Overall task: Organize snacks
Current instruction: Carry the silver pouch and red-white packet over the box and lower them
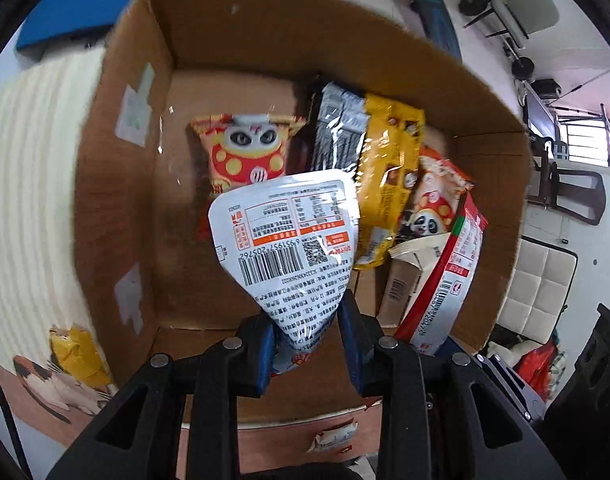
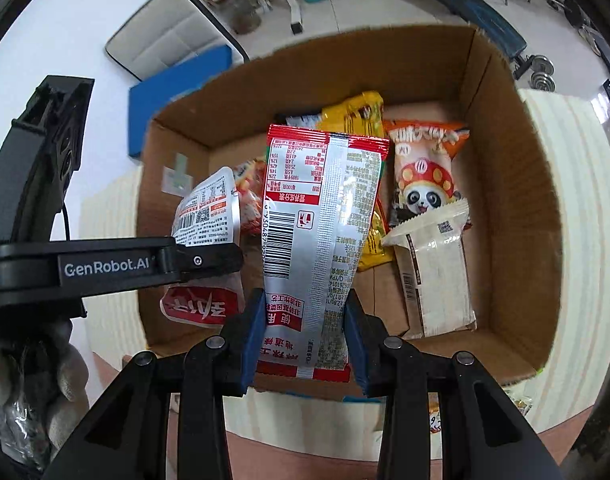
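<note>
An open cardboard box (image 1: 225, 32) (image 2: 505, 160) stands below both grippers. My left gripper (image 1: 307, 320) is shut on a white pouch (image 1: 285, 224) with a barcode, held over the box's near left part. My right gripper (image 2: 305, 308) is shut on a red and silver packet (image 2: 325, 208) over the box's middle. In the right wrist view the left gripper (image 2: 209, 260) shows from the side with the white pouch (image 2: 209, 208). Inside the box lie a panda packet (image 1: 245, 152), a second panda packet (image 2: 425, 172), a yellow packet (image 1: 389, 168) (image 2: 357, 114), a black and silver packet (image 1: 337, 128) and a white packet (image 2: 437, 280).
The box rests on a pale striped tabletop (image 1: 33, 200) (image 2: 573, 240). A yellow packet (image 1: 77, 352) lies outside the box at the left, and a small white packet (image 1: 333, 438) lies in front of it. A blue pad (image 1: 85, 12) and a white cushioned seat (image 1: 537, 280) stand beyond.
</note>
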`<state>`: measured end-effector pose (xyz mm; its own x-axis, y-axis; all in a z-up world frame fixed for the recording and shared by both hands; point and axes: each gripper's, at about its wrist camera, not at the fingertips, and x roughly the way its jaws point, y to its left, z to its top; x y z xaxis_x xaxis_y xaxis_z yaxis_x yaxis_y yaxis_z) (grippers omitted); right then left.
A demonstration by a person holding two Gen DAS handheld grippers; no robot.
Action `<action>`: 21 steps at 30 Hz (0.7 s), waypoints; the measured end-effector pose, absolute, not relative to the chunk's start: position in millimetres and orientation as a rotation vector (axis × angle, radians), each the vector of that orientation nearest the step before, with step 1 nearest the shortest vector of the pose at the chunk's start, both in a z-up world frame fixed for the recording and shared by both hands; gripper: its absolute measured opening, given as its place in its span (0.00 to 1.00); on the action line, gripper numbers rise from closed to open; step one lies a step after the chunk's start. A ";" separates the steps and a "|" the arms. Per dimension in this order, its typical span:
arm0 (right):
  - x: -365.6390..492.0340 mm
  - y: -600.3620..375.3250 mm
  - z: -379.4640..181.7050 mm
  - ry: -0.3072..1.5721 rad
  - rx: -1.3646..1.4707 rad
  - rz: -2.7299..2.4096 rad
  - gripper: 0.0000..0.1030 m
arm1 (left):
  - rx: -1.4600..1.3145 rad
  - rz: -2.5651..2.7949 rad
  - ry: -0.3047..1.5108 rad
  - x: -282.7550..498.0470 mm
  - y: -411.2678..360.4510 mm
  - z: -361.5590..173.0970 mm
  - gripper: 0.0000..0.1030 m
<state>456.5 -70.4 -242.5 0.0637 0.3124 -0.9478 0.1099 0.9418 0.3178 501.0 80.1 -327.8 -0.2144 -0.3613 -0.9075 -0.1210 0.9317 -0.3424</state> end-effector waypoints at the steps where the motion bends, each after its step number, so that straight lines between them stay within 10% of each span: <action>1: 457.3 -70.1 -247.9 1.512 0.341 0.155 0.39 | -0.368 -0.223 1.797 499.7 81.0 -331.8 0.27; 9: 458.8 -66.8 -277.0 1.609 0.328 0.179 0.57 | -0.350 -0.199 1.818 491.6 82.9 -345.8 0.32; 11: 458.1 -67.3 -276.4 1.600 0.289 0.164 0.84 | -0.331 -0.196 1.806 487.5 83.8 -342.3 0.56; 13: 456.2 -69.1 -275.1 1.587 0.288 0.158 0.88 | -0.287 -0.186 1.772 483.5 83.5 -334.4 0.85; 21: 452.8 -74.8 -259.0 1.518 0.222 0.099 0.97 | -0.214 -0.171 1.651 465.8 89.5 -299.1 0.85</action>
